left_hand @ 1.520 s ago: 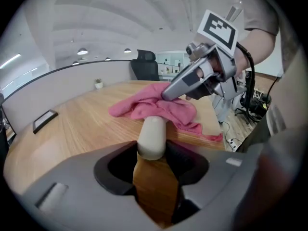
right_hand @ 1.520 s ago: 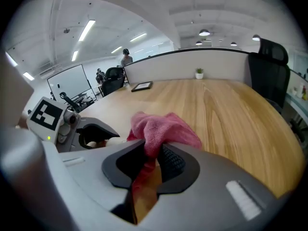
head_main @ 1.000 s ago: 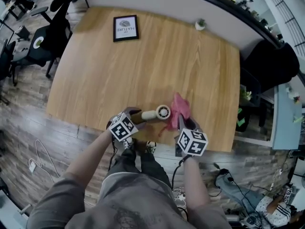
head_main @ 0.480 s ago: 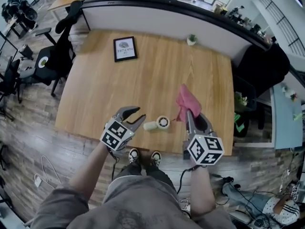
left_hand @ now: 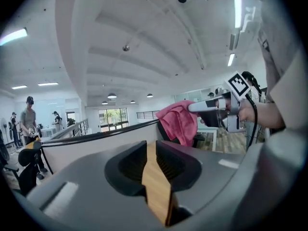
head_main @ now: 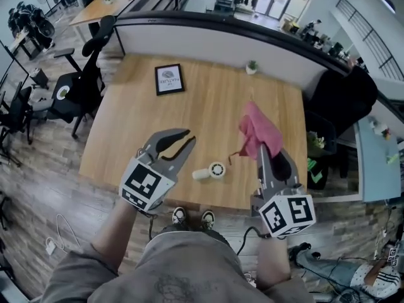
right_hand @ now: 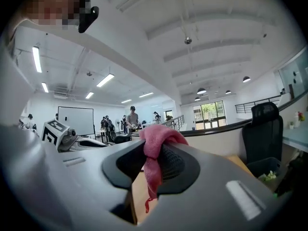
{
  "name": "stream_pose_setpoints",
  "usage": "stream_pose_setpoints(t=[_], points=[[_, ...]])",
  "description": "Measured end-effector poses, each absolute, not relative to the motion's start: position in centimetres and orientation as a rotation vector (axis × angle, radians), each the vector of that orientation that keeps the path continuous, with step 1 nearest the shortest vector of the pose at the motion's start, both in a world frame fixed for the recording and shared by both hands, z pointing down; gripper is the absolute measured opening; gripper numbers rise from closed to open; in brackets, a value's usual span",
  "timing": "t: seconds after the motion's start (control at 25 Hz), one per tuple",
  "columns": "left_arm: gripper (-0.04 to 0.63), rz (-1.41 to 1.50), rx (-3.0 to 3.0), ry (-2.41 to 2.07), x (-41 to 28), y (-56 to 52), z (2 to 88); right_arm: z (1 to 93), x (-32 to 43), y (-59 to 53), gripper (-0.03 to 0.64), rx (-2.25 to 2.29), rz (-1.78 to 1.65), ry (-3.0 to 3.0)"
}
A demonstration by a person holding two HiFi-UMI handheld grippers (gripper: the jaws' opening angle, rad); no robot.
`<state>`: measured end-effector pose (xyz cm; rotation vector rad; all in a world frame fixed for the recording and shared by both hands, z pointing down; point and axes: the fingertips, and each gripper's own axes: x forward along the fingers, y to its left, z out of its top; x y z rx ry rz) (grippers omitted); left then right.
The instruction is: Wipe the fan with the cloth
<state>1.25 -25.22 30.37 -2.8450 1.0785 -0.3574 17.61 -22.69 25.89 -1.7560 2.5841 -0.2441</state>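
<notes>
A small white hand-held fan (head_main: 211,171) lies on its side near the front edge of the wooden table (head_main: 126,137). My left gripper (head_main: 183,137) hangs high above the table, left of the fan and apart from it. Its jaws are closing, with a narrow gap and nothing between them (left_hand: 151,150). My right gripper (head_main: 260,145) is raised at the right, shut on a pink cloth (head_main: 259,130). The cloth (right_hand: 156,138) bunches over the fingertips, and a strip of it hangs down between the jaws. The left gripper view also shows the cloth (left_hand: 179,121) held up in the air.
A framed picture (head_main: 170,79) lies at the table's back left and a small potted plant (head_main: 252,66) at its back edge. Black chairs stand at the left (head_main: 88,74) and right (head_main: 344,90). Several people stand far off in the room.
Both grippers have risen well above the table. The left one has come off the fan's handle and its jaws have narrowed. The cloth went up with the right gripper; the fan stayed down.
</notes>
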Motion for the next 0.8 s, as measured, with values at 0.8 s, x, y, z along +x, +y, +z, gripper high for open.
stream_pose_setpoints(t=[0.8], points=[[0.002,-0.202,-2.89,1.157,0.2,-20.3,23.9,21.7,16.6,-17.0,0.074,-1.658,-0.038,2.728]])
